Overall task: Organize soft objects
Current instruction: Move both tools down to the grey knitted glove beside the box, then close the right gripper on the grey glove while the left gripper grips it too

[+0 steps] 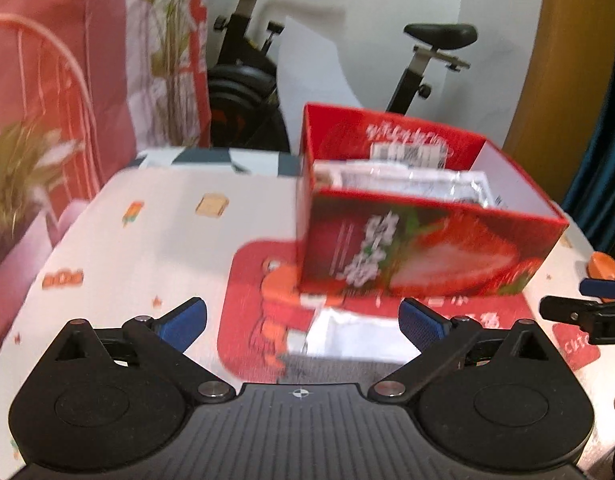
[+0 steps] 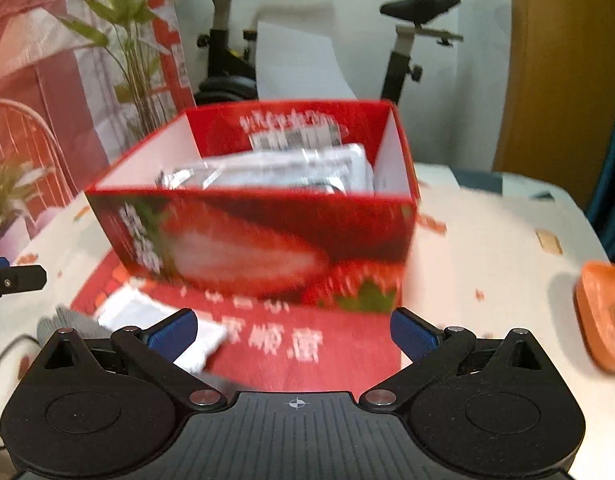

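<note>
Box (image 2: 263, 248) ahead; exercise bike (image 2: 403, 52) behind

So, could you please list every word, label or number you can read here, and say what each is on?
"cute": red tag on the tablecloth.
"D": black body of the right claw, cut off by the frame edge.
White characters on the strawberry box: too blurred.
Label inside the box: too blurred.
White characters on the red mat: too blurred.
</note>
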Available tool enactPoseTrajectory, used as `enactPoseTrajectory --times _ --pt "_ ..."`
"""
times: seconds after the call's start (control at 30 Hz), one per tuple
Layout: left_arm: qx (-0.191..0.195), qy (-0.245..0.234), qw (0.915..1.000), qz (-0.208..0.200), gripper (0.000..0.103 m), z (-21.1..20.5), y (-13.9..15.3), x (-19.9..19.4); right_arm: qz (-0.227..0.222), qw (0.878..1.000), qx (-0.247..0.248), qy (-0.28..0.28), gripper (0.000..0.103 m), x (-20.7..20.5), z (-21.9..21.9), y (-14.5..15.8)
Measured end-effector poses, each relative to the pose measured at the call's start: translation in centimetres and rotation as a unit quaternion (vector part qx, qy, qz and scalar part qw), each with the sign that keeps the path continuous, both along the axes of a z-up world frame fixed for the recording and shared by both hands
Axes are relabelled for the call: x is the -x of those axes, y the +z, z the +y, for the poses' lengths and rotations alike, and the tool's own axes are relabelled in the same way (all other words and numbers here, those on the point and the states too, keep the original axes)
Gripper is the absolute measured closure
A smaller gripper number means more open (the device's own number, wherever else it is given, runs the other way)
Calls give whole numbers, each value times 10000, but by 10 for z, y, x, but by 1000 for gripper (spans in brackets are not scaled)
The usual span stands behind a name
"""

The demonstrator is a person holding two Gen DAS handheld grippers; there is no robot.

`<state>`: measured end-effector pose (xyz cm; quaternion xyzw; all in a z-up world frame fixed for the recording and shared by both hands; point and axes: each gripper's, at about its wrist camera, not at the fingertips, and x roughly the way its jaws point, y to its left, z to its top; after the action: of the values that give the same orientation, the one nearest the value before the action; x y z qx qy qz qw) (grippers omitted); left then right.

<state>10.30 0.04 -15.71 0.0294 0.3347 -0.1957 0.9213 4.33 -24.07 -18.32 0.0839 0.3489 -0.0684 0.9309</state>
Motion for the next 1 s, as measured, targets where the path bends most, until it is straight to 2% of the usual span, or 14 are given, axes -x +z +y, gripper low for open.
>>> enactPoseTrajectory --times 0.37,0.63,0.83,1.0 --pt "-212 111 9989 401 0 -4 -36 14 654 9978 1 -48 0 15 5 -40" --pt "-550 24 9958 738 0 -15 -64 15 850 9963 12 -129 0 10 2 -58" --pt "-426 71 9947 931 0 -12 -75 9 883 9961 -70 -40 0 5 1 -65" --pt "-139 135 9932 1149 0 -6 -87 5 884 9961 -12 61 0 -1 3 -67"
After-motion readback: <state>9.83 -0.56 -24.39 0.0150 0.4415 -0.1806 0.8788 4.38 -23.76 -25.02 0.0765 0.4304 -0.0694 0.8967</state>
